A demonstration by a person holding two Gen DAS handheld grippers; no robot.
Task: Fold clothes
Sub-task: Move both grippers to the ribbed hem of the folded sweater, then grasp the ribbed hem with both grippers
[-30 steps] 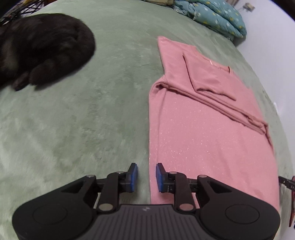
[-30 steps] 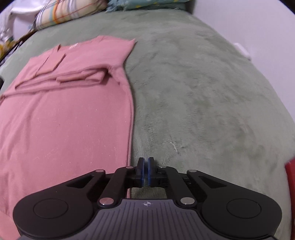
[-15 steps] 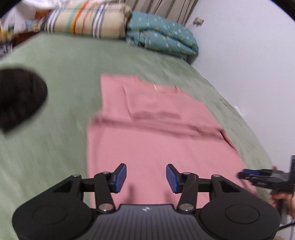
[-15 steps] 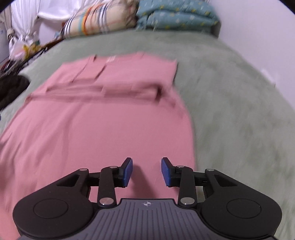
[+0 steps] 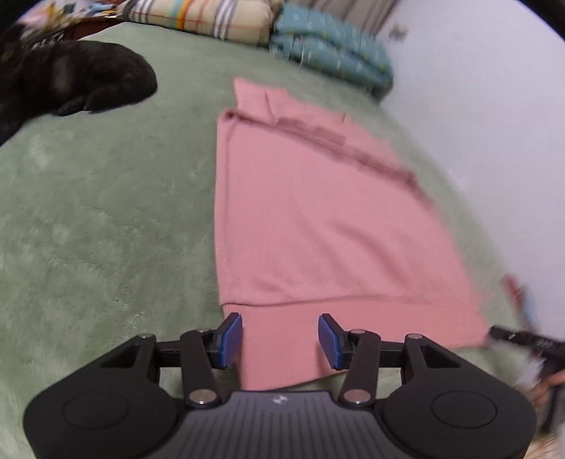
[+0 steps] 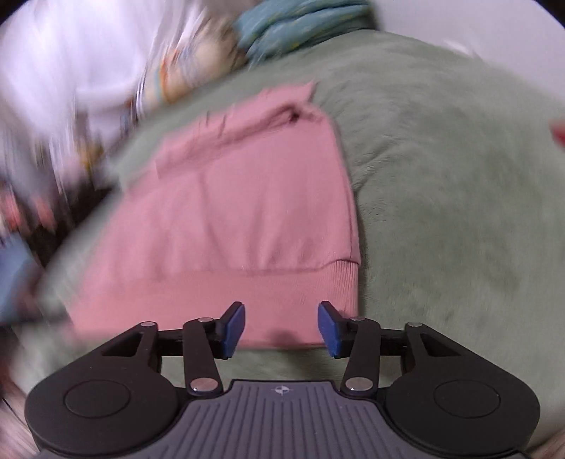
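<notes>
Count: 1 pink sweater point(image 5: 317, 219), flat on the green blanket point(image 5: 106, 212), its ribbed hem at the near edge. 1 black garment heap point(image 5: 70, 84) at the blanket's far left corner. 2 folded quilts at the far edge: 1 striped point(image 5: 201, 17), 1 teal point(image 5: 332, 56). 2 grippers: left point(image 5: 280, 339), right point(image 6: 281, 326).

pink sweater point(image 5: 317, 219), plain. green plush blanket point(image 5: 106, 212). black garment point(image 5: 70, 81) far left. teal quilt point(image 5: 332, 60), pale specks. striped cream pillow point(image 5: 197, 16). blue gripper pads point(image 5: 231, 339).
</notes>
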